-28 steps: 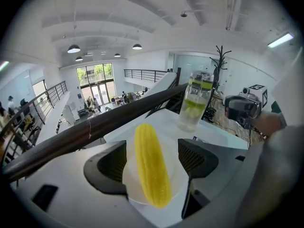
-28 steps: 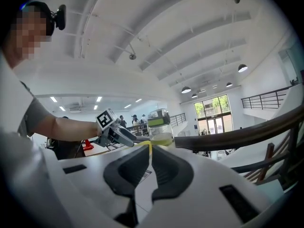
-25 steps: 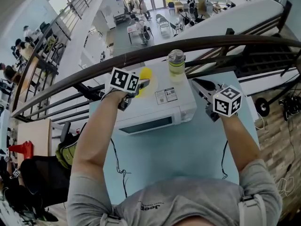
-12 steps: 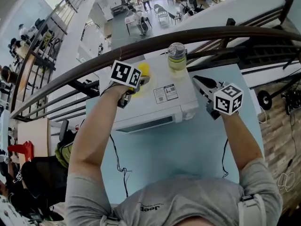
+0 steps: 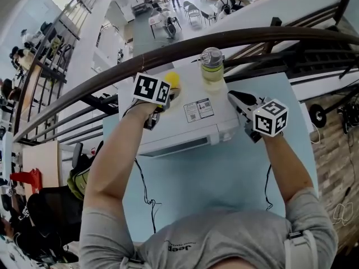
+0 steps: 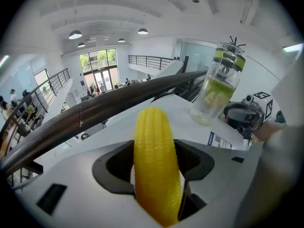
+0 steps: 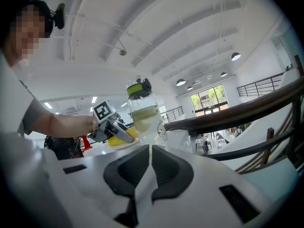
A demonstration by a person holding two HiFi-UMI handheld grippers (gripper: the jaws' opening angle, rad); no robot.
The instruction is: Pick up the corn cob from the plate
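Standing on the pale blue counter point(image 5: 224, 172) is a white microwave point(image 5: 185, 130), and everything else sits on its flat top. In the head view a clear bottle point(image 5: 211, 67) with a green-banded lid stands upright at 12 o'clock on that top, a printed sticker point(image 5: 197, 110) lies near the middle, and a dark curved railing point(image 5: 269, 38) runs just behind. Thin black cables point(image 5: 147, 198) trail across the counter at 7 o'clock.

The corn cob point(image 6: 154, 151) lies at 11 o'clock on the microwave top, near the bottle but apart from it. The left gripper view puts the bottle at 2 o'clock from the cob. In the right gripper view a yellow plate point(image 7: 127, 144) shows just under the cob.

The left hand-held gripper point(image 5: 170, 94) slants down onto the cob. Its jaws have just been closing, and the cob now fills the gap lengthwise, with both jaws against its sides and its tip pointing to 12 o'clock.

The right hand-held gripper point(image 7: 150, 160) hangs at 3 o'clock beside the microwave, well apart from the cob. Its jaws are drawn together to a thin slit that holds nothing.
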